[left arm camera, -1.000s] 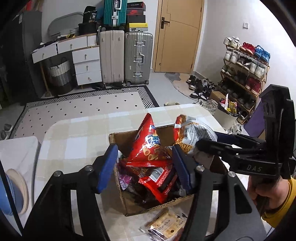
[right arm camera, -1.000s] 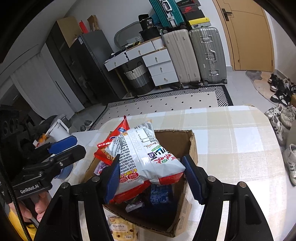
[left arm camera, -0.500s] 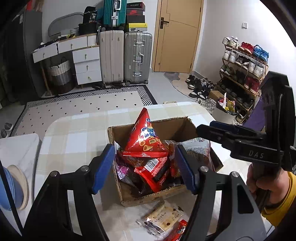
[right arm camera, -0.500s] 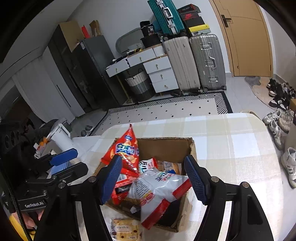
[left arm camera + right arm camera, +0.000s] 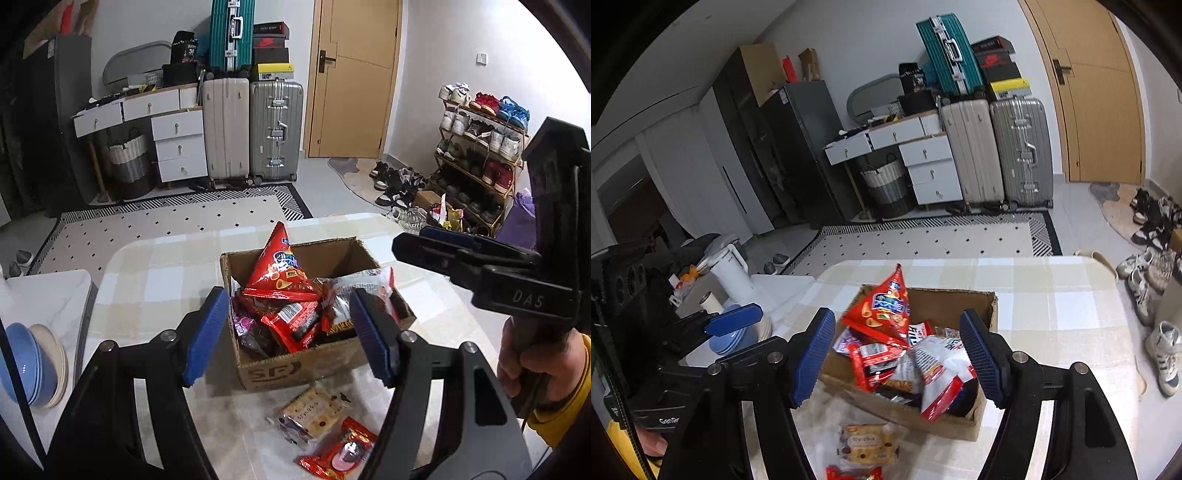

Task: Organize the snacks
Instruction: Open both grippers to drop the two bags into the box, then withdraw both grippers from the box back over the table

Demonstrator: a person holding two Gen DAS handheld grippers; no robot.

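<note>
Our left gripper (image 5: 288,336) is opening with nothing between its blue pads. Our right gripper (image 5: 897,354) is open and empty too. Both hang above the cardboard box (image 5: 317,363) on the table (image 5: 155,273). The box is full of snacks: a tall red chip bag (image 5: 280,273), a white and red bag (image 5: 938,365) and small red packs. A cracker pack (image 5: 314,410) and a red pack (image 5: 340,450) lie on the checked cloth in front of the box. Suitcases (image 5: 251,129) and a door (image 5: 354,77) stand behind.

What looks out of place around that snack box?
Two packets, a biscuit pack and a small red packet, lie on the table outside the cardboard box. Inside, a red chip bag stands on end and a white bag droops over the rim.
</note>
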